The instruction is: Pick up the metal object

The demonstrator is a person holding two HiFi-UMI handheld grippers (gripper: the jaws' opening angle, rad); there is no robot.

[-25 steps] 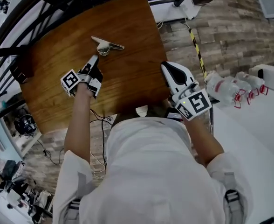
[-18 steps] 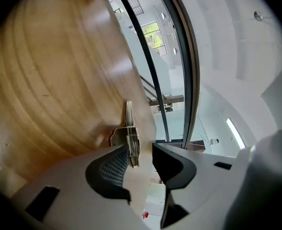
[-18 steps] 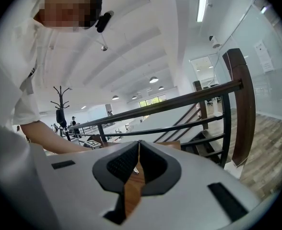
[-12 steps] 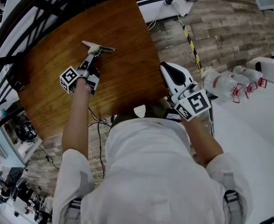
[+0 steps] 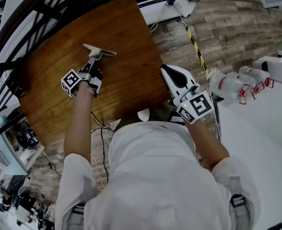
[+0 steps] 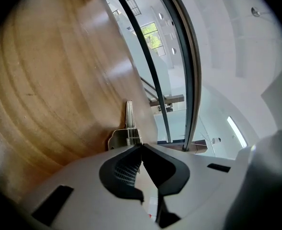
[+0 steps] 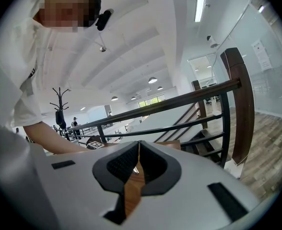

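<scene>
My left tongs [image 6: 141, 146] have just been closing and now pinch the handle end of the metal tool [image 6: 126, 128]. The tool lies on the wooden table [image 5: 126, 32] near its middle, a little toward the far edge. My right tongs [image 7: 139, 143] are closed on nothing, at the table's near right corner.
</scene>
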